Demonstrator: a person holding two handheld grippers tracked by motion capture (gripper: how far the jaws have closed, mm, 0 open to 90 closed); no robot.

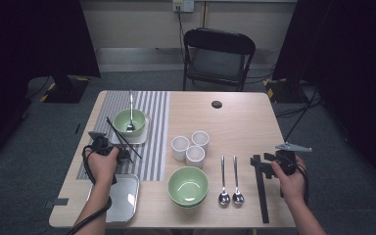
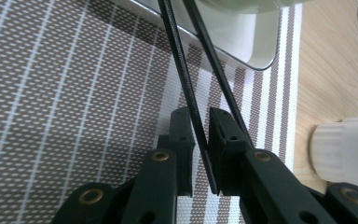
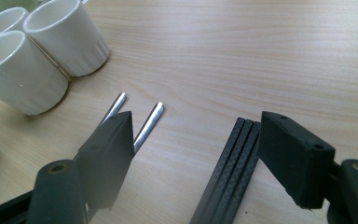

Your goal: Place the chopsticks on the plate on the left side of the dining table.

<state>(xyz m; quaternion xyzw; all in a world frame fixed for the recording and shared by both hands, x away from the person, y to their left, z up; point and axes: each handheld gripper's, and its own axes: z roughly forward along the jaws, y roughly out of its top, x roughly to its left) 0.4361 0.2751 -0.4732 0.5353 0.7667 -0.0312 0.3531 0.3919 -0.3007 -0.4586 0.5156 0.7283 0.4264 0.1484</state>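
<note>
A: Our left gripper (image 2: 200, 140) has its jaws nearly together, with a pair of black chopsticks (image 2: 186, 84) running up between them; one stick lies against the right pad, and we cannot tell if it is pinched.

B: Beyond those jaws the sticks cross the steel tray (image 2: 256, 46). Our right gripper (image 3: 196, 154) stands wide open and holds nothing, with black chopsticks (image 3: 233, 163) lying just inside its right jaw.

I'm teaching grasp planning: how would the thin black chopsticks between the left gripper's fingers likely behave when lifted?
The thin black chopsticks look stiff and light. Smooth and slim, they may slip or swivel. The left gripper pinches near one end, so they could droop.
</note>
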